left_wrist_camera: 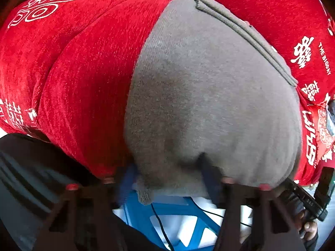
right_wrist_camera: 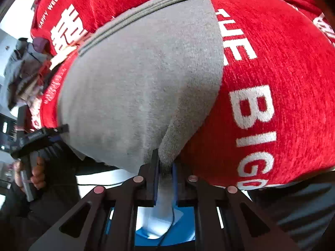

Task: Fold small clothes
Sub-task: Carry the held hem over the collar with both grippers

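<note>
A grey knit garment point(left_wrist_camera: 209, 83) lies flat on a red cloth point(left_wrist_camera: 83, 73) with white lettering. Its ribbed hem is at the far side. My left gripper point(left_wrist_camera: 167, 175) stands at the garment's near edge. Bunched grey fabric fills the gap between its jaws and puckers at the right finger point(left_wrist_camera: 209, 175). In the right wrist view the same grey garment point(right_wrist_camera: 136, 73) narrows to a pinched fold at its near right corner, where my right gripper point(right_wrist_camera: 165, 167) is shut on it. The red cloth point(right_wrist_camera: 272, 62) spreads out to the right.
The red cloth hangs over the near edge of the surface. Below it are a blue frame point(left_wrist_camera: 167, 213) and a black cable point(left_wrist_camera: 159, 219). A heap of other clothes point(right_wrist_camera: 23, 69) lies at the far left. A hand point(right_wrist_camera: 35, 173) grips the other gripper's handle.
</note>
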